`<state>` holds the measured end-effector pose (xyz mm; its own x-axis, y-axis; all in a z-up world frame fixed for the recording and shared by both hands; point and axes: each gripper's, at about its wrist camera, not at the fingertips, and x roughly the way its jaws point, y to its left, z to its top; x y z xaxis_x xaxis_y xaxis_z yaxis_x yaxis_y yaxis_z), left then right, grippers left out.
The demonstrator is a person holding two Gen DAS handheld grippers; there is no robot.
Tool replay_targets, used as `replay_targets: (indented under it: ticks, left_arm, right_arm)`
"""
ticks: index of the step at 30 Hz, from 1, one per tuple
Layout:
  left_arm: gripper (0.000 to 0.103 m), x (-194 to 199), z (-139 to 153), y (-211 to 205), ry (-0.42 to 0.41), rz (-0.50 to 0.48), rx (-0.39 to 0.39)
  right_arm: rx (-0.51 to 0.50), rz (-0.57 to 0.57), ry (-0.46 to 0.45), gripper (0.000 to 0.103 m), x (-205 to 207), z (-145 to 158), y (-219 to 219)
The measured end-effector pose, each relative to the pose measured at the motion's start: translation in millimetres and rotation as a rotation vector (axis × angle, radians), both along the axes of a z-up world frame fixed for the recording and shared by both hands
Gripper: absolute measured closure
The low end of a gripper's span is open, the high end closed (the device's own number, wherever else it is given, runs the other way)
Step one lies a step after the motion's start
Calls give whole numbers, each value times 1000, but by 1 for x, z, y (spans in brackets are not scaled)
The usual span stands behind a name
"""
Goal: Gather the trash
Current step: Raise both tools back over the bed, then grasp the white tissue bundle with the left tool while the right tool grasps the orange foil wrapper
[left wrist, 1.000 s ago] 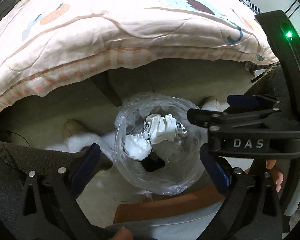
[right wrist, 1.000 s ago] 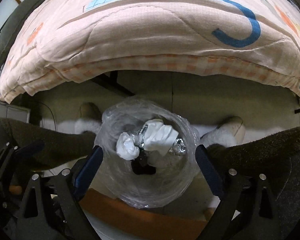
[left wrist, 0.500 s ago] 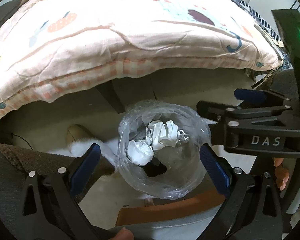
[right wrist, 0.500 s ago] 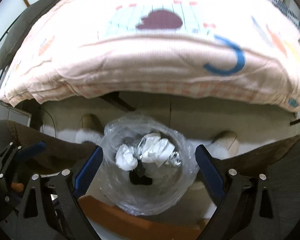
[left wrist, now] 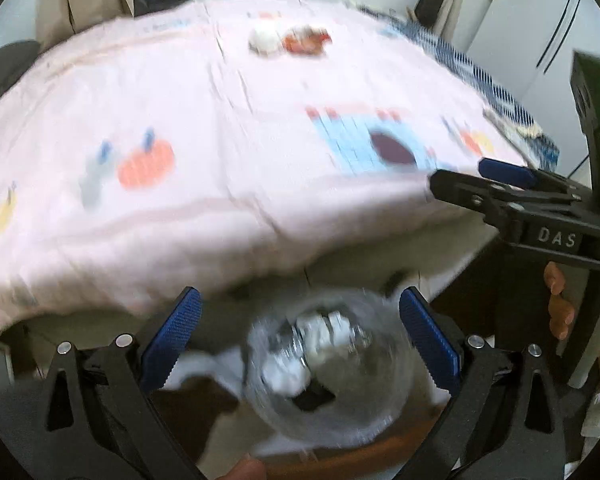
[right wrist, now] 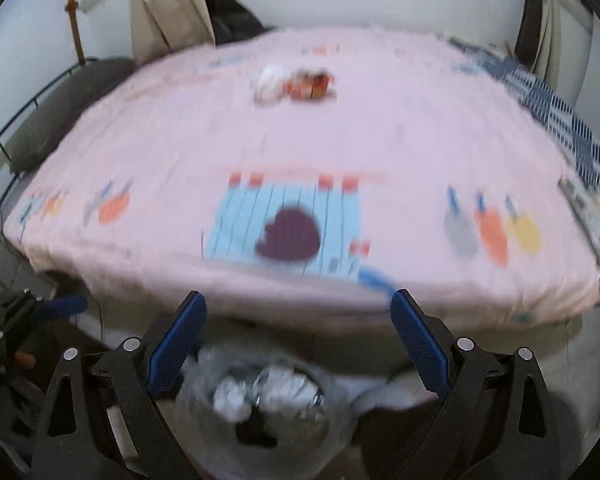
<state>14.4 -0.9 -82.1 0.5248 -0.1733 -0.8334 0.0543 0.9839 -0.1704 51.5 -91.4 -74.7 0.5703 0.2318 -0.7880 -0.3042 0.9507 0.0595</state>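
A bin lined with clear plastic (left wrist: 331, 364) stands on the floor below me and holds crumpled white paper and foil (left wrist: 319, 332); it also shows in the right wrist view (right wrist: 260, 404). On the far part of the pink bedspread lie a white crumpled wad (left wrist: 264, 40) and a red wrapper (left wrist: 305, 40), seen too in the right wrist view as the wad (right wrist: 268, 80) and the wrapper (right wrist: 309, 82). My left gripper (left wrist: 300, 336) is open and empty above the bin. My right gripper (right wrist: 298, 340) is open and empty; its side shows in the left wrist view (left wrist: 511, 196).
The bed with the pink patterned cover (right wrist: 300, 184) fills the view ahead. A blue checked cloth (right wrist: 559, 112) lies on its right side. A dark cushion and rail (right wrist: 72, 96) stand at the left. Both views are motion-blurred.
Both grippers have tilted up from the bin toward the bed top. The bin has slid to the bottom of both views, and the wad and wrapper on the bed have come into sight.
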Motion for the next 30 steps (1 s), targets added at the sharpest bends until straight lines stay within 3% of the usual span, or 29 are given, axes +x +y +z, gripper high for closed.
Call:
replay_targets:
  ticks: [7, 17, 26, 30]
  left_arm:
    - [6, 37, 16, 23, -102, 13, 18]
    - [6, 101, 15, 48, -119, 11, 25]
    - [6, 159, 6, 62, -114, 14, -23]
    - [6, 177, 3, 64, -110, 8, -25]
  right_arm:
    - [10, 14, -67, 14, 47, 11, 1]
    - [77, 37, -42, 14, 125, -1, 14]
    - [143, 23, -21, 14, 193, -8, 26]
    - [199, -1, -6, 22, 222, -10, 28]
